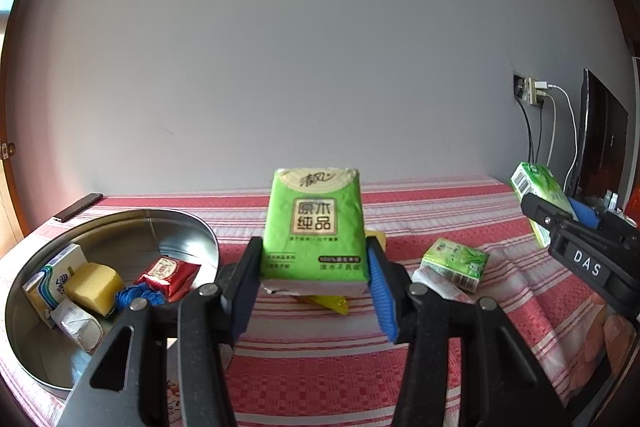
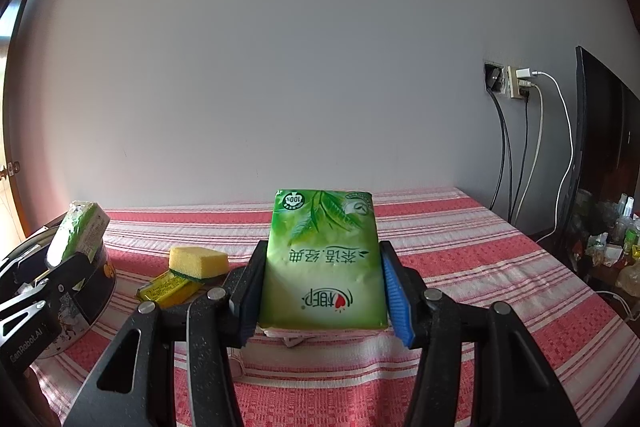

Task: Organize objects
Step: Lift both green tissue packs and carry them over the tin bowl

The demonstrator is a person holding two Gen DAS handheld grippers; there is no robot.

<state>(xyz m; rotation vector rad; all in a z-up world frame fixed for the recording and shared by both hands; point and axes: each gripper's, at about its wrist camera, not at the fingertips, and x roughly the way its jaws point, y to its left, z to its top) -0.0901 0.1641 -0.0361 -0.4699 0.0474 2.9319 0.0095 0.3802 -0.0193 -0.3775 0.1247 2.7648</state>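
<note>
Left wrist view: the left gripper [image 1: 314, 283] is clamped on a green tissue pack [image 1: 314, 227], held upright above the striped cloth [image 1: 460, 367]. To its left stands a metal tin [image 1: 192, 223] holding a yellow sponge [image 1: 94, 285], a red packet [image 1: 168, 273], a blue rope [image 1: 138, 297] and white packs. A small green pack [image 1: 456, 263] lies on the cloth to the right. At the far right the right gripper [image 1: 560, 215] grips a leaf pack [image 1: 540, 187]. A phone [image 1: 78, 207] lies at the far left edge.

Right wrist view: the right gripper [image 2: 324, 291] is clamped on the leaf pack [image 2: 324, 259], print upside down, above the cloth [image 2: 480, 267]. A second sponge [image 2: 198, 261] rests on a yellow packet [image 2: 168, 287] at left, near the tin [image 2: 100, 291] and the left gripper [image 2: 60, 259] with its tissue pack [image 2: 80, 227].
</note>
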